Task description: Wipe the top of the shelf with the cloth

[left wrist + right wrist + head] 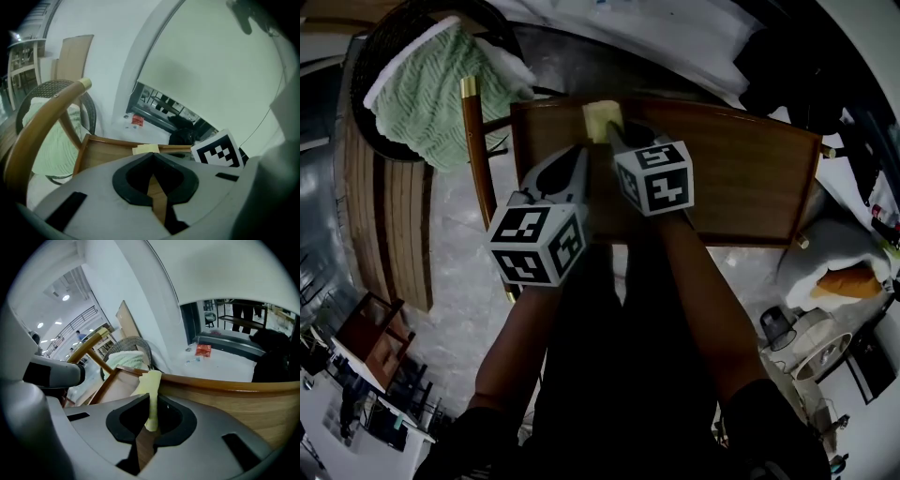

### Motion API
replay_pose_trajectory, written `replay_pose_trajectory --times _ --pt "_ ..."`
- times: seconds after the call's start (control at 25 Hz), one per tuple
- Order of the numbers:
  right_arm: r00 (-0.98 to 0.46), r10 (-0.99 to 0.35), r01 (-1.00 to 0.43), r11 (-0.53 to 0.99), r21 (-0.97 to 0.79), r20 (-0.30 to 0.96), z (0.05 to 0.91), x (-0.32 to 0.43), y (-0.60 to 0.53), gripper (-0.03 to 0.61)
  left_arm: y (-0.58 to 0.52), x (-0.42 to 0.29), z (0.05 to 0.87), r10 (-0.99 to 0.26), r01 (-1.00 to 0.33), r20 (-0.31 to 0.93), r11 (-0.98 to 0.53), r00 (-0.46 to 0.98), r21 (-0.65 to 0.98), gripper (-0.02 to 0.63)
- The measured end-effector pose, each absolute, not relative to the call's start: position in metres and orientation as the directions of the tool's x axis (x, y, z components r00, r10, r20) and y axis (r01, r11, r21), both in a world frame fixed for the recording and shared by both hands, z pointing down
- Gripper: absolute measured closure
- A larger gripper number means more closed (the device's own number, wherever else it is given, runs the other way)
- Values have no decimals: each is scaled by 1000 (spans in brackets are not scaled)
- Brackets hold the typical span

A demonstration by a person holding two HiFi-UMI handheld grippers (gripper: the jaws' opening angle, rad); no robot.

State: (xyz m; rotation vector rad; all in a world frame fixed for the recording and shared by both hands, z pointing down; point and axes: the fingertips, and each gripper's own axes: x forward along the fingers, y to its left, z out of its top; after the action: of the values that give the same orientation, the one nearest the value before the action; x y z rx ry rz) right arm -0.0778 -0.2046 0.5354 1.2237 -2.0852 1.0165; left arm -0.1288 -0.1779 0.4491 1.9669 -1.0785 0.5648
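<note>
wooden shelf point(741, 178), folded pale-yellow cloth point(602, 119)

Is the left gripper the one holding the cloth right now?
No, the left gripper has its jaws together on nothing, while the yellow cloth is pinched in the right gripper.

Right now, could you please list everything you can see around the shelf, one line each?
shelf top: one, brown wood, centre, under both claws
cloth: one, pale yellow, at the shelf's far edge
wicker chair: one, dark, left of the shelf
towel: one, green, draped in the chair
wooden rail: one, brown with a brass cap, between chair and shelf
red packet: one, red, on the floor beyond the shelf
left claw: one, grey, above the shelf, shut, empty
right claw: one, grey, shut on the cloth
</note>
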Motion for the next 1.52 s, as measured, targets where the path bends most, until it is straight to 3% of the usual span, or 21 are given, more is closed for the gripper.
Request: replay_pose_trajectory --times 1.52 --pt "-253 -582 -963 227 -144 773 526 146 -165 534 -146 76 494 -338 -765 711 -469 617 441 603"
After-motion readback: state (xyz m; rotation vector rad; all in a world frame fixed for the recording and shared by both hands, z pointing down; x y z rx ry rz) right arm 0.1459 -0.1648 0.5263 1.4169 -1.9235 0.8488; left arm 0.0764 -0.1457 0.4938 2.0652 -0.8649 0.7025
